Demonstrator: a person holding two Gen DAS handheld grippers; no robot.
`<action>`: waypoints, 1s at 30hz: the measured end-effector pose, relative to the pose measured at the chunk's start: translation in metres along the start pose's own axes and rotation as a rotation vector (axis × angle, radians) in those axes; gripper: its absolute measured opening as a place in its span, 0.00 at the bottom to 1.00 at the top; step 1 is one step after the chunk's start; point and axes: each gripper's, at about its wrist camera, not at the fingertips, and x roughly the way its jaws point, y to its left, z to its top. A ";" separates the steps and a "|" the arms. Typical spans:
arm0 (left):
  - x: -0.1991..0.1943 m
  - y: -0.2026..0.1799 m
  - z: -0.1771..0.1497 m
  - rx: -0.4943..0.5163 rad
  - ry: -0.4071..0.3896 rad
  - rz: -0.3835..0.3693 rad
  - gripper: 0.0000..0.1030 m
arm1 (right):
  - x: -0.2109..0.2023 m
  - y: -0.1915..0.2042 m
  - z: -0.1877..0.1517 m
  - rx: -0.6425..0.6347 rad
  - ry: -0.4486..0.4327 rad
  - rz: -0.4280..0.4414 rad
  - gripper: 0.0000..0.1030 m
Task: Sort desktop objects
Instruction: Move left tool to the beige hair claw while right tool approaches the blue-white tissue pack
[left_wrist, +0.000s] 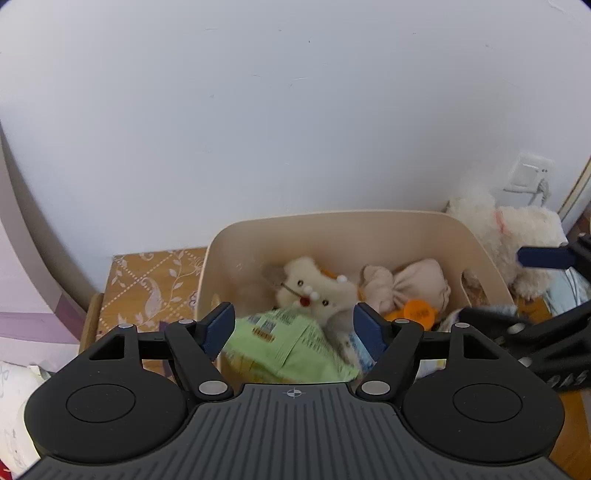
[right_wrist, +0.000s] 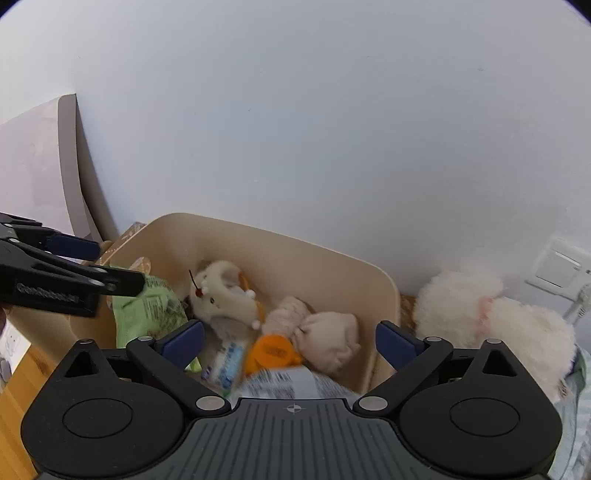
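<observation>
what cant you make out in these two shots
- Green snack bag: print blurred, lower edge behind the left hand-held gripper, left wrist view.
- White labelled packet: text blurred, cut off by the right hand-held gripper, right wrist view.
- Bin floor: buried under toys.

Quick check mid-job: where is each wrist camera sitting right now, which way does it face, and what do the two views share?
Left wrist: above the beige bin's near-left edge, facing the wall; its open left gripper frames the green snack bag; the right gripper intrudes at right.
Right wrist: above the bin's near-right side, facing the wall; its open right gripper frames an orange cap; the left gripper intrudes at left.
Shared: bin, green bag, mouse plush, white fluffy toy.
</observation>
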 end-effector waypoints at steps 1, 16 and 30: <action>-0.003 0.002 -0.003 -0.003 -0.001 -0.001 0.71 | -0.005 -0.004 -0.004 0.005 -0.004 0.003 1.00; -0.064 0.011 -0.084 -0.033 0.019 -0.014 0.76 | -0.073 -0.033 -0.104 0.091 0.062 0.012 1.00; -0.048 -0.002 -0.168 -0.074 0.181 0.028 0.76 | -0.069 -0.020 -0.201 0.227 0.254 -0.075 1.00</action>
